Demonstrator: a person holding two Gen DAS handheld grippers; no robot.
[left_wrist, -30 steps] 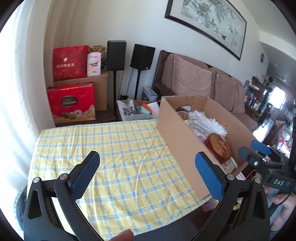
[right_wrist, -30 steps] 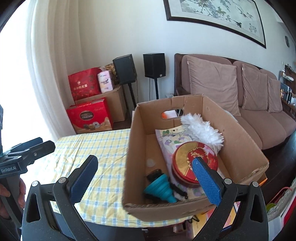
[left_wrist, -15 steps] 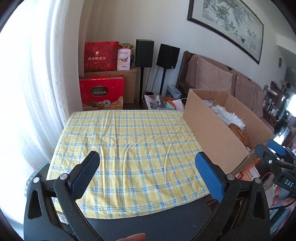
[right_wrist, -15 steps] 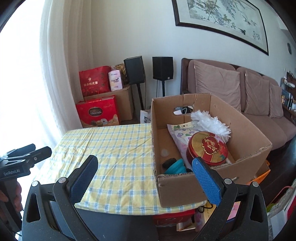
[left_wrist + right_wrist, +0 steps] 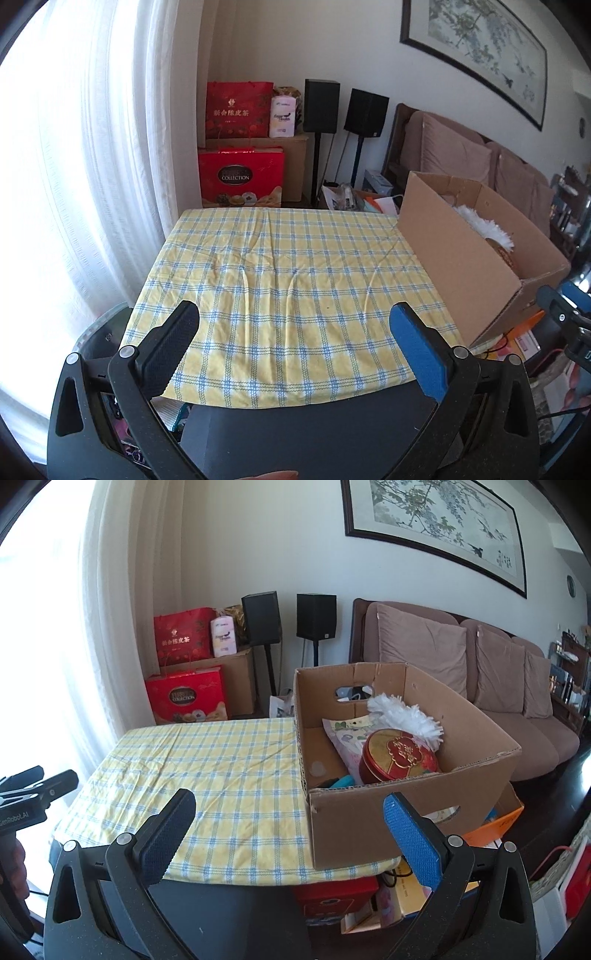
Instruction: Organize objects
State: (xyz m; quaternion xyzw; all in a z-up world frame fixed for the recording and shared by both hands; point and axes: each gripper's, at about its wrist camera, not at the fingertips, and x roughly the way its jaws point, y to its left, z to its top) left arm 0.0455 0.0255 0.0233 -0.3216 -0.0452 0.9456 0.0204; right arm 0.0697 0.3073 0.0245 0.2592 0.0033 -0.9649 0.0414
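Both claws hovering apart and empty over the near edge of the counter.

Left claw (image 5: 294, 332) standing wide open above the yellow checked cloth (image 5: 288, 280), gripping nothing. Right claw (image 5: 289, 823) likewise spread, holding nothing, sitting just short of the cardboard box (image 5: 406, 823). Box resting on the counter (image 5: 207, 775) at its right end, near corner overhanging the cloth edge. Lying inside the box: a red and gold tin (image 5: 397, 757), a white duster (image 5: 404, 716), a printed pouch (image 5: 345, 731) and a teal item (image 5: 341, 782), partly hidden. Rest of the cloth lying bare.
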